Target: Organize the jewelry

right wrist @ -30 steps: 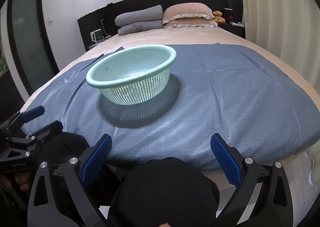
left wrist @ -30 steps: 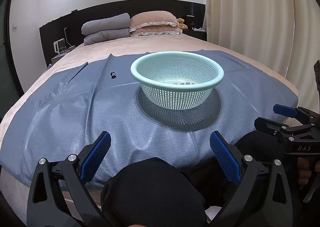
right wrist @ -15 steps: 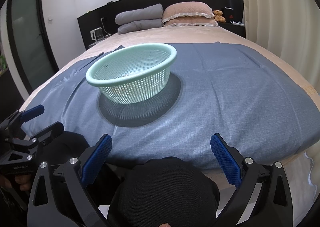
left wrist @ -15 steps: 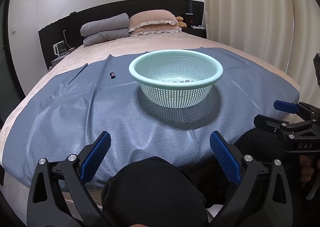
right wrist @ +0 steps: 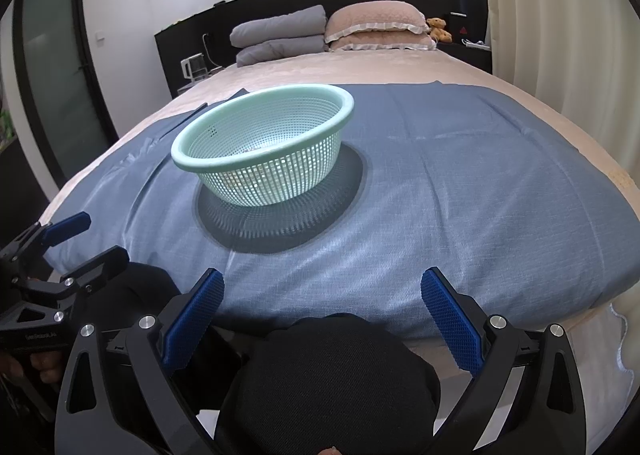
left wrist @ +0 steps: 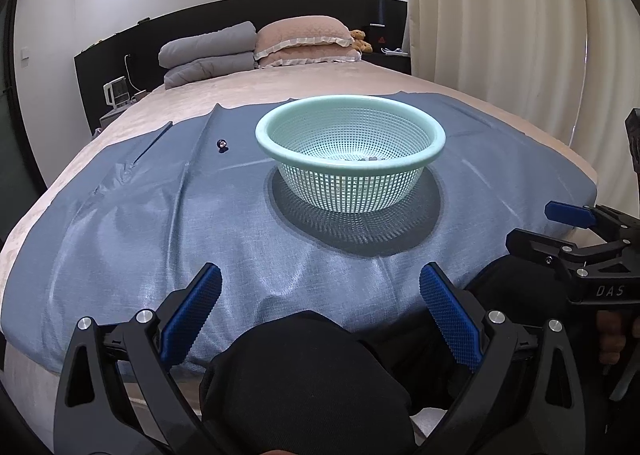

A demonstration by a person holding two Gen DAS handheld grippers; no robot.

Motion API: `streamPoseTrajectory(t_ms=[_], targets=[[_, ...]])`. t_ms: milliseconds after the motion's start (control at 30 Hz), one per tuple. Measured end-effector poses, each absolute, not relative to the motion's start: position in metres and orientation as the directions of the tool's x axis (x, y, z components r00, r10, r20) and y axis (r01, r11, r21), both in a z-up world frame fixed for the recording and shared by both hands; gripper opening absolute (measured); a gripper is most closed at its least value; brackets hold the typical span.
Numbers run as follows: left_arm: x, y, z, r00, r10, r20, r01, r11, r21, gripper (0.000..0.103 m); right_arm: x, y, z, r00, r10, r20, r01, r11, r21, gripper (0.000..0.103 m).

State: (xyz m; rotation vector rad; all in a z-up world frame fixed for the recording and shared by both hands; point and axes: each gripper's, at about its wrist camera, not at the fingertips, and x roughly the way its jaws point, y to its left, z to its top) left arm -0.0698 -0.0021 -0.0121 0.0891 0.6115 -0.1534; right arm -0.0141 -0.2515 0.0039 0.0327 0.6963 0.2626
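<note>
- Your left gripper (left wrist: 320,311) hangs low at the near edge of the bed, its blue fingers (left wrist: 192,313) spread wide with nothing between them; your right gripper (right wrist: 322,313) sits beside it, equally spread and equally bare.
- Ahead of both grippers lies a blue cloth (left wrist: 200,223) spread over a beige bedspread (left wrist: 280,87), slightly wrinkled ahead and to the left of your left gripper.
- Straight ahead of your left gripper, and ahead-left of your right, a mint-green mesh basket (left wrist: 350,159) stands upright on the cloth; a few small dark pieces (left wrist: 366,159) lie at its bottom, too small to identify.
- Just left of the basket, seen from your left gripper, a small round dark bead (left wrist: 221,143) rests alone on the cloth, apart from the rim.
- Far beyond the basket, folded grey bedding (right wrist: 280,35) and a pink pillow (right wrist: 376,25) lean at a black headboard (left wrist: 240,21), with a small teddy bear (right wrist: 438,29) at the pillow's right.
- Cream curtains (left wrist: 500,35) run close along the bed's right side; a dark-framed door (right wrist: 56,75) stands off to the left.
- Ahead and to the right of your right gripper the cloth (right wrist: 460,175) is bare out to its edge, where it drops over the mattress side.
</note>
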Motion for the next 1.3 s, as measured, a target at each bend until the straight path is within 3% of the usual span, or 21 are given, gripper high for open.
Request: streamPoseTrajectory(t_ms=[1300], targets=[[-0.0672,-0.0091,-0.0149,0.795,-0.126,-0.593,0.2,0.978,0.06,0.097,-0.0181,-0.2495,0.0073,0.75,0.238,-0.617,-0.229,0.969,0.095,0.095]])
